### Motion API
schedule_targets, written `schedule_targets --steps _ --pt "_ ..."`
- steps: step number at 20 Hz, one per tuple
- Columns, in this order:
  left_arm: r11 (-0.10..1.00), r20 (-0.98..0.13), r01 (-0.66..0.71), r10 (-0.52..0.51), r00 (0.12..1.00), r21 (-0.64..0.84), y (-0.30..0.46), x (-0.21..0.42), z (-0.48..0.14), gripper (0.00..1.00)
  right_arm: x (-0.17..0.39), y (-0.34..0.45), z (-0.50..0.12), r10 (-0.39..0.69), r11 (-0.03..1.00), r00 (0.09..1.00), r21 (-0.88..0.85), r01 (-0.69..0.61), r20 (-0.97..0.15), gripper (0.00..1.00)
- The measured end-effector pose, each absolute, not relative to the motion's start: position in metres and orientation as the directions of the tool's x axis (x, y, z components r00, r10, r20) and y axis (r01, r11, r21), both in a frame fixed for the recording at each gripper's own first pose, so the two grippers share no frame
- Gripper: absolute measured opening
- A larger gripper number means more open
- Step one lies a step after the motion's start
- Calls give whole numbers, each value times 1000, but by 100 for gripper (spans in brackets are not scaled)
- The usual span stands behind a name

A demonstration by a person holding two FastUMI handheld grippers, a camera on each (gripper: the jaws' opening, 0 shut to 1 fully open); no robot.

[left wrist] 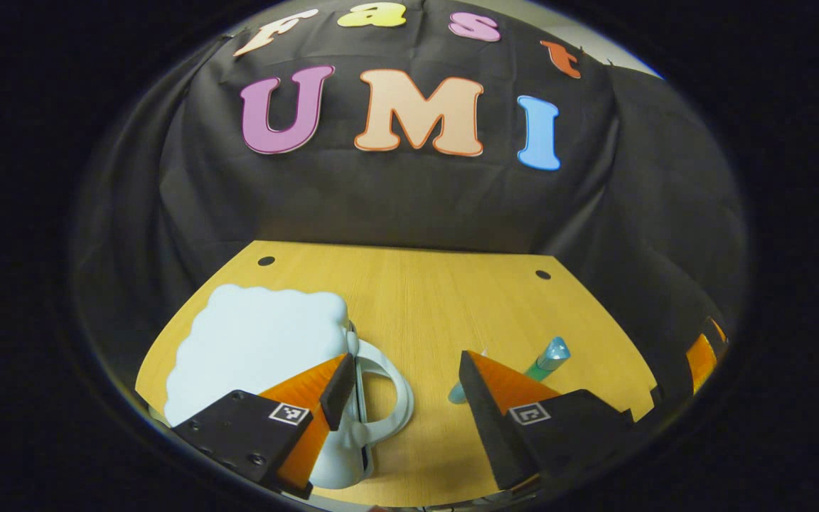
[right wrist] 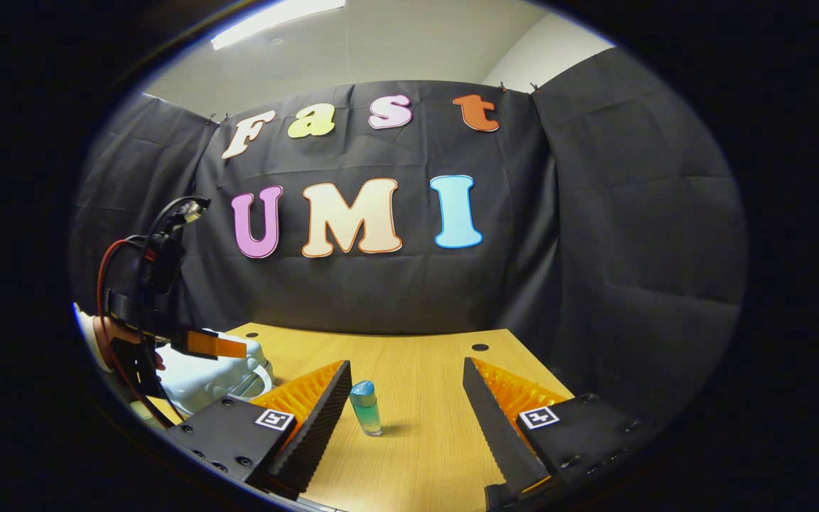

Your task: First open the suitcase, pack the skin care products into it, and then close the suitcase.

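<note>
- Left gripper view: my left gripper [left wrist: 402, 391] had its fingers spread wide and nothing between them. The left finger [left wrist: 338, 387] sat right over the seam edge of the suitcase [left wrist: 253, 341], a small pale scalloped case lying flat and looking shut on the wooden table [left wrist: 416, 291]. Its white handle [left wrist: 392, 398] looped out into the gap between my fingers.
- Same view, the skin care bottle [left wrist: 548, 359], teal with a lighter cap, stood just past my right finger, partly hidden behind it, clear of the case.
- Right gripper view: my right gripper [right wrist: 406, 409] was spread open too, holding nothing. The bottle [right wrist: 366, 407] stood upright on the table between the fingers, closer to the left one, not touched by either.
- Also there, off to the left, the other gripper [right wrist: 214, 346] with a hand on it hung over the suitcase [right wrist: 210, 377].
- My read: we were on the opening step, case not yet open. I'd want a finger under the lid edge near the handle, lifting slow so the light case doesn't slide. I'd keep the right side off the bottle meanwhile, it looked tippy.
</note>
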State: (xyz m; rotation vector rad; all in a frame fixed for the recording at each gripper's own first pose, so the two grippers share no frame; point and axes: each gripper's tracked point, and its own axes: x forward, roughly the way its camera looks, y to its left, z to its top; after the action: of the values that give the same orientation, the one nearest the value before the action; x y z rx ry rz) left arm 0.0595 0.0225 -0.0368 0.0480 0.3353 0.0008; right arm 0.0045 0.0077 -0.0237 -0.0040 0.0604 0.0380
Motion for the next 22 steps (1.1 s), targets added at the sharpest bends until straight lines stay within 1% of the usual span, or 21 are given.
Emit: schedule_targets --steps 1,2,5,8,11,13,14,15,16,18,19,20,22 --pt "999 -380 8 5 925 33 24 65 -45 79 4 8 -24 38 999 997 -6 -38 -61 98" --pt "1000 -412 9 -1 911 16 23 68 -50 77 4 8 -24 37 999 997 -8 -38 -61 98" --pt "999 -527 -3 -21 849 -44 20 79 -69 78 3 9 -27 39 999 997 -10 -40 -66 98" --pt "998 -616 -22 -21 788 -62 19 88 -86 77 2 8 -29 36 999 997 -8 -37 -74 99" --pt "998 -692 -44 -3 722 -50 20 94 -101 70 -1 6 -32 31 1000 997 5 -31 -76 99" --pt "997 -739 -62 1 674 -55 19 97 -114 63 -2 4 -32 25 1000 997 8 -25 -75 99" --pt "995 -760 -78 3 650 -63 19 97 -121 66 -2 1 -31 21 1000 997 9 -20 -74 99" --pt "992 -780 -100 7 625 -71 19 97 -128 63 -3 0 -32 18 1000 997 12 -17 -73 99" --pt "990 -801 -123 14 598 -74 21 97 -135 58 -3 -2 -31 15 1000 997 16 -14 -73 99" --pt "985 -830 -157 31 557 -69 26 99 -144 57 -3 -4 -32 10 1000 997 21 -9 -74 99" --pt "984 -840 -170 41 541 -61 30 101 -148 60 -4 -6 -33 9 1000 997 23 -7 -76 99" --pt "983 -846 -177 55 530 -47 33 101 -152 56 -4 -7 -33 7 1000 997 26 -5 -78 99" --pt "982 -858 -185 69 510 -31 37 103 -158 54 -5 -10 -35 5 1000 997 30 -3 -81 98"
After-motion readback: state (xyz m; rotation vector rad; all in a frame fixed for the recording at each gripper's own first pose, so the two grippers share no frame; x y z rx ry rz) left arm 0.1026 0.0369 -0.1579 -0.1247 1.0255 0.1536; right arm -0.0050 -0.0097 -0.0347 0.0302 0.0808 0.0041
